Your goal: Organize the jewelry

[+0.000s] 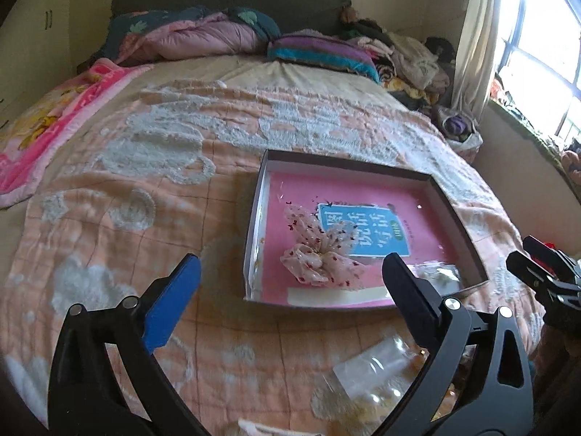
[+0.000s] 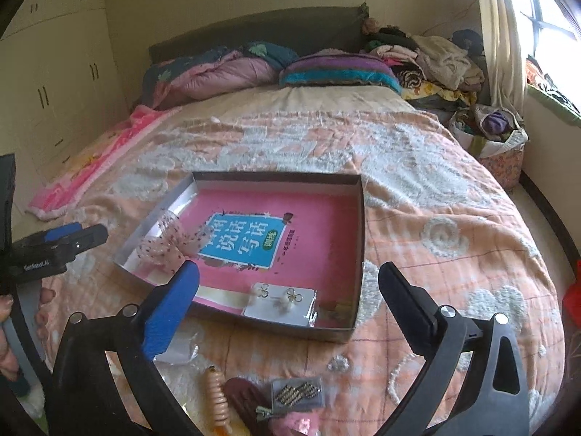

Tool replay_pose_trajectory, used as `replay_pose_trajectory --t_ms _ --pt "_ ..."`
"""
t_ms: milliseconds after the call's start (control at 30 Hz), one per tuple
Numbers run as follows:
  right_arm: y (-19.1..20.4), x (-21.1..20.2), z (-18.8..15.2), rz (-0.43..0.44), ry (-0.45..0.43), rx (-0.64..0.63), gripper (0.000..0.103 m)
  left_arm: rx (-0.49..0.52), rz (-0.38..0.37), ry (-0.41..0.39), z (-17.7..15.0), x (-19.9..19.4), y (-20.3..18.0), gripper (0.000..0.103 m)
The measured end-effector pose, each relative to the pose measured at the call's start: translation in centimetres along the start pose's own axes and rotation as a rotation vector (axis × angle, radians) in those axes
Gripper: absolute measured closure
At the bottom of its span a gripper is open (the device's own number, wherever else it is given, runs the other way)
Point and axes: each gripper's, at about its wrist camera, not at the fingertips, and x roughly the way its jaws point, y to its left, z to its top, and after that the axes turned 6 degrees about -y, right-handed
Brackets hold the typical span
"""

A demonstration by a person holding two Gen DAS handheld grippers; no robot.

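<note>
Both my left tongs (image 1: 290,272) and right tongs (image 2: 288,279) stand spread with nothing between them, above the bedspread (image 1: 120,218) short of the shallow box (image 2: 357,225). My right view alone shows the earring card (image 2: 279,301) inside its near edge; the floral scrunchie (image 1: 319,258) lies inside leftward, with open quilt beyond.

Home bedroom (lived-in), bed (image 2: 399,167), wardrobe (image 2: 54,83); curtain (image 2: 497,36)
</note>
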Motion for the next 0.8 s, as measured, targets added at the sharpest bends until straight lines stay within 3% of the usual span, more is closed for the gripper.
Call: replay_pose_trajectory --t_ms 333,800 --pt "0.2 -5.6 0.8 0.026 -0.094 -0.013 0.004 -0.035 0.000 -0.126 -0.2 -6.7 -0.1 0.010" --pt "0.3 -12.2 0.7 0.049 -0.174 -0.051 0.004 -0.051 -0.012 -0.146 -1.5 -11.9 -0.5 0.010"
